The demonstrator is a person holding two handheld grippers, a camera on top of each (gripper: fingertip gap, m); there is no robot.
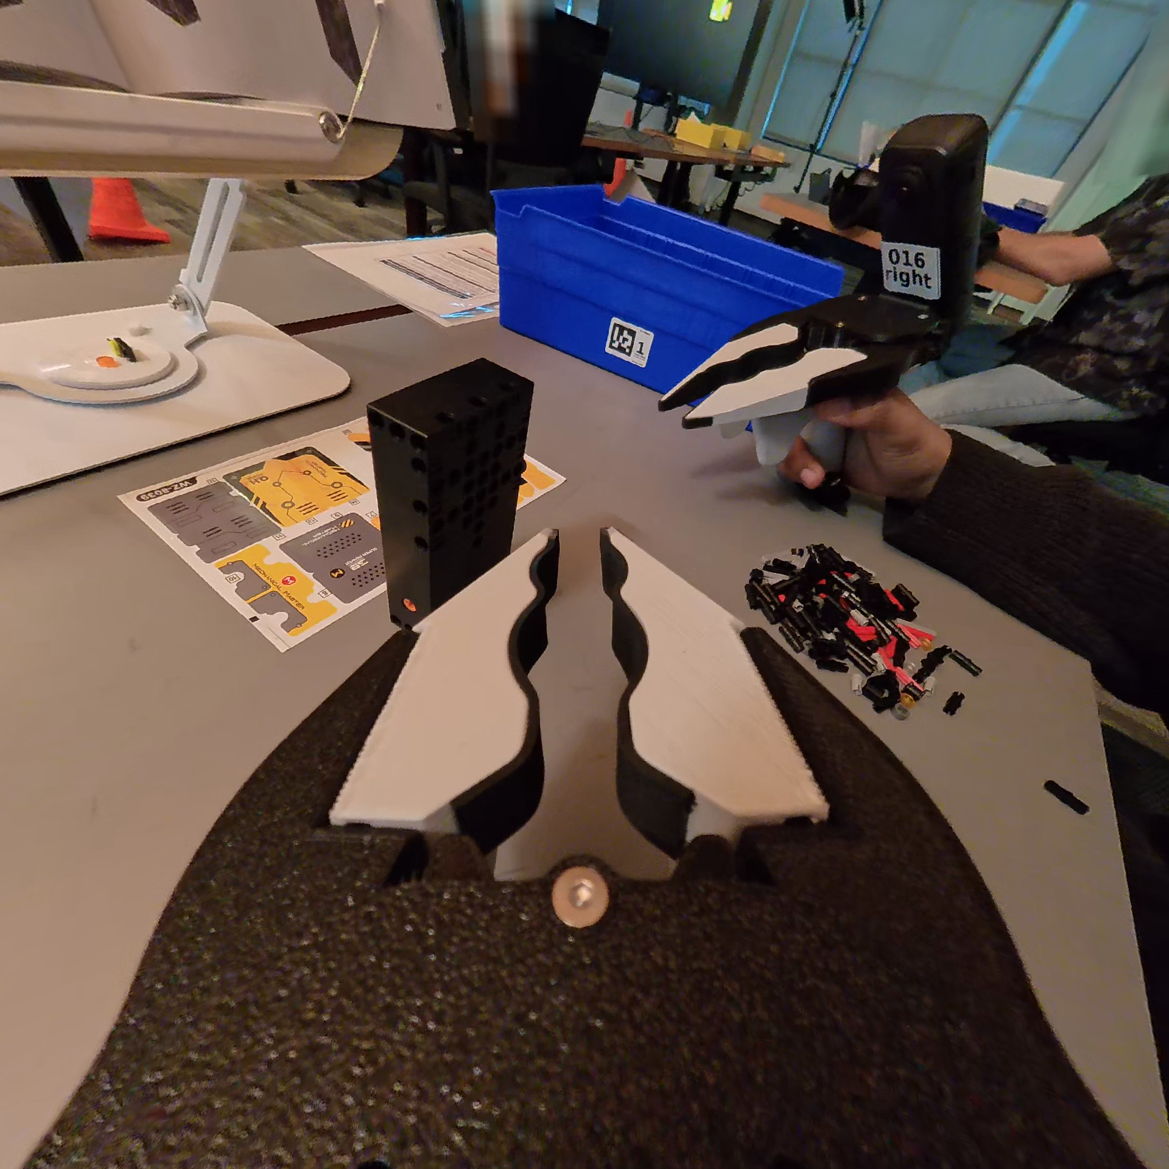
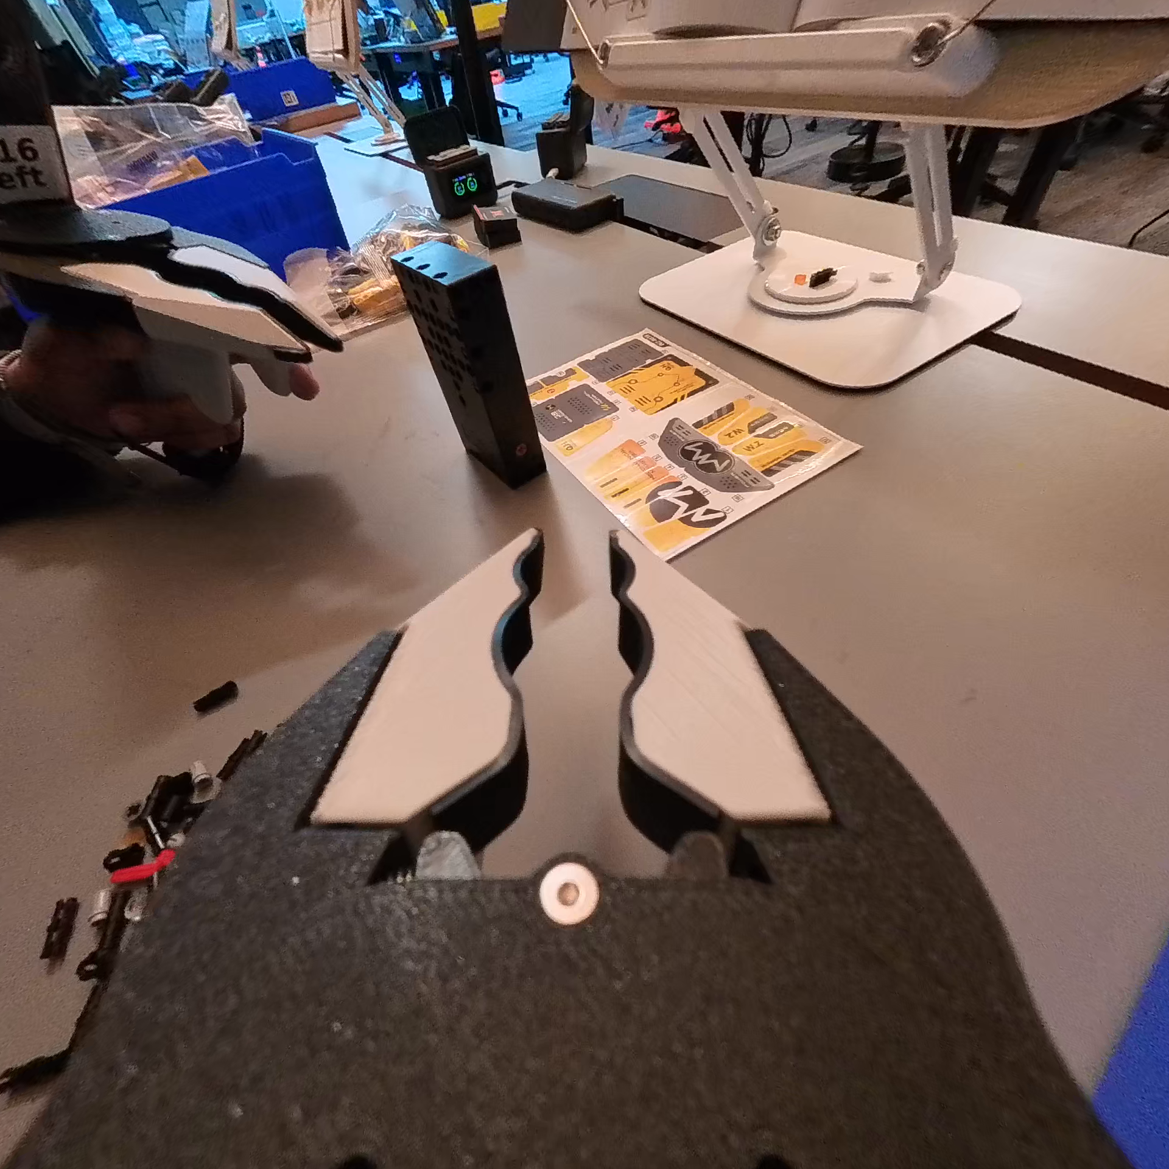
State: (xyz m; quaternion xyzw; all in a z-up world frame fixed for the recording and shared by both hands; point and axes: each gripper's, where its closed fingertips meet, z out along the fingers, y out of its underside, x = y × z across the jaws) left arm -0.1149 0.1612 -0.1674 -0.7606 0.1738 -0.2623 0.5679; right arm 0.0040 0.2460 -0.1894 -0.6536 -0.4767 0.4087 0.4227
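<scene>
My left gripper (image 1: pixel 579 534) is open and empty above the grey table, its left finger just in front of an upright black block with many holes (image 1: pixel 449 487). The block stands on the edge of a yellow and grey sticker sheet (image 1: pixel 253 531). A pile of small black, red and grey parts (image 1: pixel 841 617) lies to the right of the fingers. My right gripper (image 2: pixel 575 538) is open and empty above bare table, with the same block (image 2: pixel 471 367) and sticker sheet (image 2: pixel 683 443) ahead of it. Each gripper shows in the other's view, hand-held, empty: right (image 1: pixel 674 411), left (image 2: pixel 326 351).
A blue bin (image 1: pixel 645 278) stands behind the block. A white stand base (image 1: pixel 158 373) sits at the left, its arm reaching overhead. Printed paper (image 1: pixel 436 272) lies by the bin. Loose small parts (image 2: pixel 152 841) lie left of my right gripper. Plastic bags (image 2: pixel 373 265) and black devices (image 2: pixel 563 202) sit farther back. Tip to tip, the grippers are about 15 cm apart. From either gripper's tips it is about 30 cm to the white stand base (image 1: pixel 158 373). The right camera catches it too, in the right wrist view (image 2: pixel 794 297).
</scene>
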